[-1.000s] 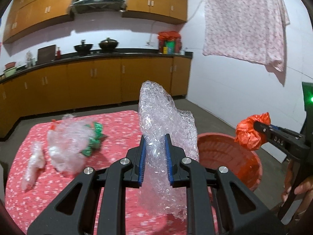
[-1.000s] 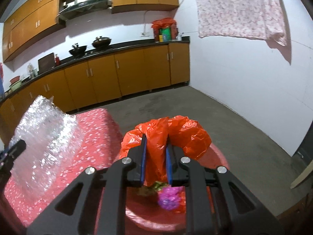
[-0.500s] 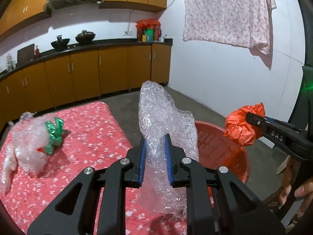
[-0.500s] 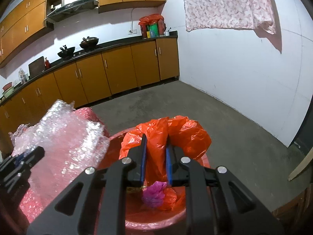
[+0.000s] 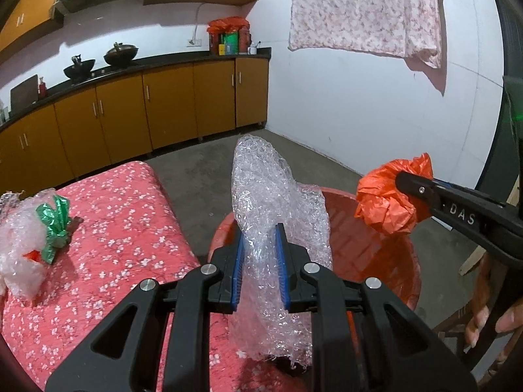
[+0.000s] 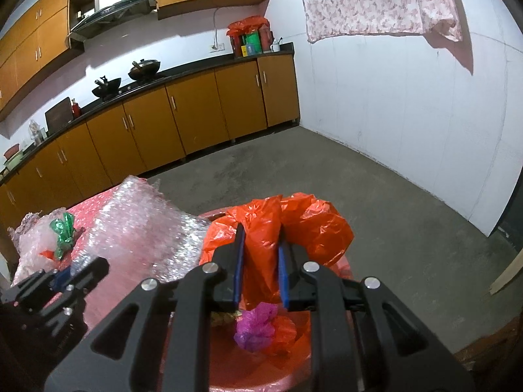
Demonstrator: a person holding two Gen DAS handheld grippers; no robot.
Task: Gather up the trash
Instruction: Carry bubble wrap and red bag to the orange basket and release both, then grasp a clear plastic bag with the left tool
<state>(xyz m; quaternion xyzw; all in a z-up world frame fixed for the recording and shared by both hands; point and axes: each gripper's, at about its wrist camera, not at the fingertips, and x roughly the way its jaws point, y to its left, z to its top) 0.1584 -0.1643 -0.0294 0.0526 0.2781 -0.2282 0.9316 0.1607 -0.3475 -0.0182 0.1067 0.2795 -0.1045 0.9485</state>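
Note:
My left gripper (image 5: 260,261) is shut on a sheet of clear bubble wrap (image 5: 271,202) and holds it over the near left rim of the red tub (image 5: 385,254). My right gripper (image 6: 261,268) is shut on a crumpled orange plastic bag (image 6: 307,225), held above the tub (image 6: 261,379). Inside the tub lie a magenta wrapper (image 6: 256,326) and orange plastic. The right gripper with the orange bag (image 5: 389,202) shows at the right of the left wrist view. The bubble wrap (image 6: 147,232) and the left gripper (image 6: 55,284) show in the right wrist view.
The table with a red flowered cloth (image 5: 124,215) carries more clear plastic with a green foil wrapper (image 5: 55,225) at its left. Kitchen cabinets (image 5: 147,114) line the back wall. A cloth (image 5: 362,9) hangs on the white wall. Bare concrete floor (image 6: 376,202) lies beyond the tub.
Both grippers moved right from the table toward the tub. The bubble wrap now hangs over the tub's rim. The orange bag stays above the tub. Both stay shut.

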